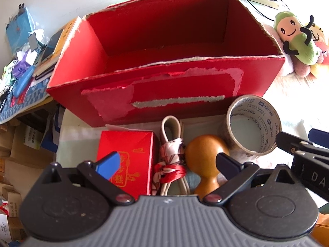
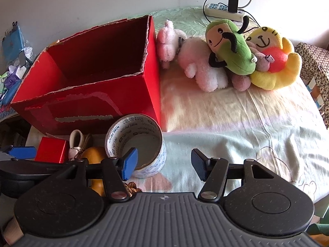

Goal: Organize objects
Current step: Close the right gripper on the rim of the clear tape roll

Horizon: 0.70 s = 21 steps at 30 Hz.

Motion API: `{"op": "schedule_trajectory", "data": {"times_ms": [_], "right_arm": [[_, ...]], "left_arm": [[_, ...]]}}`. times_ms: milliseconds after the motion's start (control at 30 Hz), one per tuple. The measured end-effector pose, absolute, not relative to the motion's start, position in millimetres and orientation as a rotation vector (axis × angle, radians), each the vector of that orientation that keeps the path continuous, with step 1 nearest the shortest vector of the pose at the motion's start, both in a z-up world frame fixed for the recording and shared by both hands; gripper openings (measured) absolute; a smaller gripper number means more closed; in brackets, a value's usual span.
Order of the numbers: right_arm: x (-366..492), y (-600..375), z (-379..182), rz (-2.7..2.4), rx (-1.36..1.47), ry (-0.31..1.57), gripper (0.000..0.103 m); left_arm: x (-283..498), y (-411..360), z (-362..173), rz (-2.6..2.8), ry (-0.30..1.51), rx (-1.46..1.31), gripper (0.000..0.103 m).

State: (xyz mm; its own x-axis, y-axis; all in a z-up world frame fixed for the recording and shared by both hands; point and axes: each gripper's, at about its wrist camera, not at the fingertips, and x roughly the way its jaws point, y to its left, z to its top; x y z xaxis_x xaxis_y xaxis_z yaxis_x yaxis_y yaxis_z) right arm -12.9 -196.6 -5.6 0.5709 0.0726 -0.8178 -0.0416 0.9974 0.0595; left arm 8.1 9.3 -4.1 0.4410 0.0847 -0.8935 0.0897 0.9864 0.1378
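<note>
Up close, red box's point(image 1: 164, 86) torn rim, roomy hollow inside.

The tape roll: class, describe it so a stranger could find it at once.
Start at the big red box. Near its front right corner, the tape roll stands on end on the pale cloth. Unlike the wooden gourd beside it, it is a hollow ring with printed lettering.

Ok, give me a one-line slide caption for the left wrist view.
Open left gripper above small red box, ribbon-tied cord and wooden gourd, before the empty red carton.
</note>
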Motion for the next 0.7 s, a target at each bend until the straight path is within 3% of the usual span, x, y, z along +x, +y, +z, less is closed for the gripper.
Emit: {"op": "schedule_trajectory", "data": {"times_ms": [200, 367, 533, 600, 700], "right_arm": [[-18, -196, -11, 0.053, 0.049, 0.965, 0.061], [-18, -205, -11, 0.038, 0.084, 0.973, 0.057], [-10, -214, -10, 0.058, 0.125, 0.994, 0.052], [-5, -216, -12, 0.079, 0.141, 1.010, 0.050], [4, -220, -16, 0.118, 0.173, 1.035, 0.044]], "left_arm": [[5, 12, -6, -0.024, 1.115, 0.173, 0.096], [5, 9, 1, -0.097, 1.099, 0.142, 0.086], [10, 10, 14, -0.200, 1.026, 0.031, 0.067], [13, 7, 15, -0.227, 1.017, 0.000, 0.055], [18, 1, 16, -0.265, 1.026, -0.031, 0.053]]}}
